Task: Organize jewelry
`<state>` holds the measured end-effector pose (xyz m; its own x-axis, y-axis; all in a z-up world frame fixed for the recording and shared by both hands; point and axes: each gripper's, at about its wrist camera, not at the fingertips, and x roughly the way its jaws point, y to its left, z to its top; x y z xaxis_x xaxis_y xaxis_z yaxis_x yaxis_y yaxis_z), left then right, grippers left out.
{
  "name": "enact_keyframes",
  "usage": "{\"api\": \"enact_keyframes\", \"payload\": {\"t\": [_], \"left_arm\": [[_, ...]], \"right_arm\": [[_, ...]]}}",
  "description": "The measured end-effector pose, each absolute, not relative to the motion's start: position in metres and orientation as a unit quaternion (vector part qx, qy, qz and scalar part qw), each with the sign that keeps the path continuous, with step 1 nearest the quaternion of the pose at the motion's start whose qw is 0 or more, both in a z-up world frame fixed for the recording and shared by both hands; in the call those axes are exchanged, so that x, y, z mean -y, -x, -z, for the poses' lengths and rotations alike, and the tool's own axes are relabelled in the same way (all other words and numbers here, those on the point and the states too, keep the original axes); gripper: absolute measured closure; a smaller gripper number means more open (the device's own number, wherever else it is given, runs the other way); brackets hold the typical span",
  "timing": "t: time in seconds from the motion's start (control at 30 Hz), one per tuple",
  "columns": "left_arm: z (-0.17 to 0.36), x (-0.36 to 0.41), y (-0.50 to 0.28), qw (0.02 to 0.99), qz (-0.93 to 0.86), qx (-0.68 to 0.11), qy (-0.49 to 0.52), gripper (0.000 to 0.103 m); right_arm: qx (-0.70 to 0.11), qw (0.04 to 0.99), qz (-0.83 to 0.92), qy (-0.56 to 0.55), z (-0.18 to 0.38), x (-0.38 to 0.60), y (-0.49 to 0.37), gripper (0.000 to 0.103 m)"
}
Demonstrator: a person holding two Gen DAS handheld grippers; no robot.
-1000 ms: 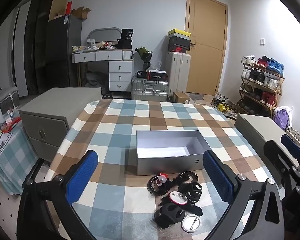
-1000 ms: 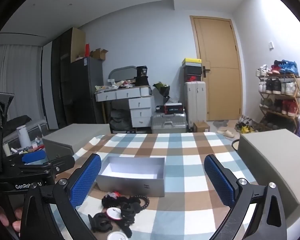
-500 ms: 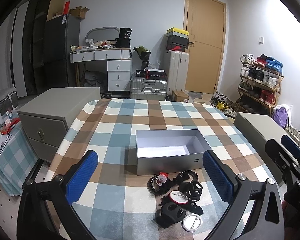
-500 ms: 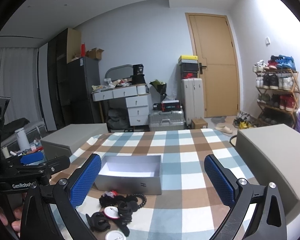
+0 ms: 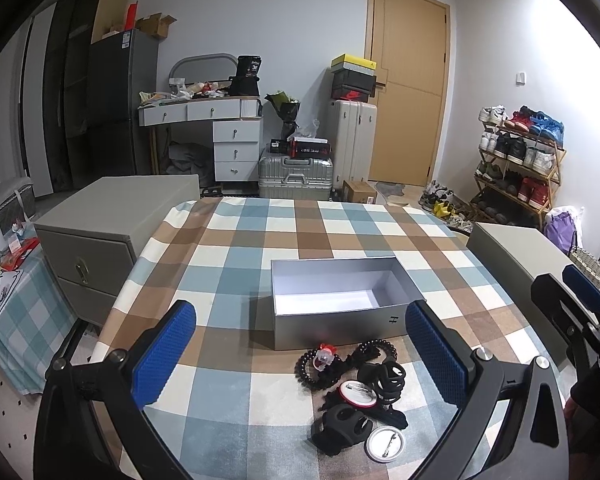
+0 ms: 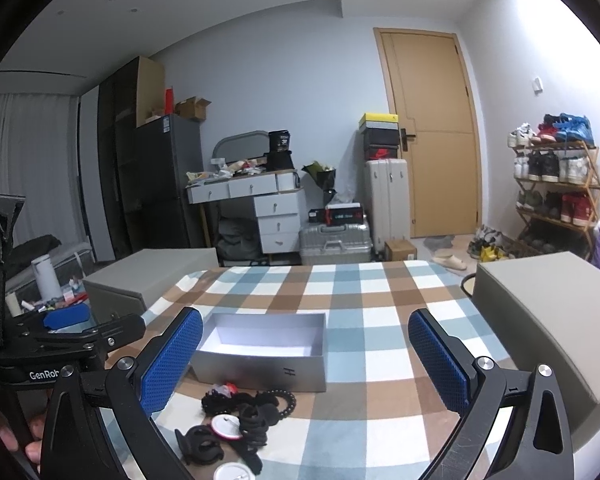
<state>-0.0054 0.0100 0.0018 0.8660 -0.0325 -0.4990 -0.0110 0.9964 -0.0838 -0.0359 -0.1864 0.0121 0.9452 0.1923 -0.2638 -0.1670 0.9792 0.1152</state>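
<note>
Jewelry pile point(image 5: 354, 388) before open box point(image 5: 340, 300): light, tangled, slippery pieces; best pinched singly at bead loops. Left gripper point(image 5: 300, 354) and right gripper point(image 6: 306, 360) gape wide, empty.

- A checked cloth point(image 5: 236, 248) in blue, brown and white covers the counter.
- Grey cabinet point(image 5: 112, 216) stands just beside the counter on one side; a second grey cabinet point(image 5: 516, 252) stands on the other.
- Tan wooden door point(image 5: 404, 96) is shut in the far wall.
- White suitcase point(image 5: 354, 140) stands upright near the door, with shoe boxes point(image 5: 354, 78) stacked on top.
- Silver suitcase point(image 5: 296, 178) lies flat on the floor beside it.
- White desk with drawers point(image 5: 220, 132) has a cluttered top.
- Dark refrigerator point(image 5: 120, 108) stands beside the desk, with cardboard boxes point(image 5: 152, 26) on it.
- Wooden shoe rack point(image 5: 516, 164) is full of shoes.
- White bottle point(image 6: 46, 276) stands far off to the side.
</note>
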Motion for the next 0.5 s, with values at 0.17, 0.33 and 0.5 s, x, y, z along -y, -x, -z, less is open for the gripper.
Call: {"api": "enact_keyframes", "payload": {"t": [0.17,0.33,0.5], "left_arm": [[-0.0016,-0.0116,0.0029,0.964,0.005,-0.262,0.043,0.001],[-0.0011,-0.0107,0.0027,0.964,0.004,-0.262,0.041,0.001],[-0.0010,-0.0111,0.0028,0.964,0.003,-0.262,0.042,0.001]], "right_arm": [[-0.139,0.986,-0.087,-0.043,-0.0140,0.1844,0.0353,0.000],[-0.139,0.986,-0.088,-0.042,-0.0144,0.1845,0.0351,0.000],[-0.138,0.986,-0.087,-0.042,-0.0148,0.1847,0.0354,0.000]]}}
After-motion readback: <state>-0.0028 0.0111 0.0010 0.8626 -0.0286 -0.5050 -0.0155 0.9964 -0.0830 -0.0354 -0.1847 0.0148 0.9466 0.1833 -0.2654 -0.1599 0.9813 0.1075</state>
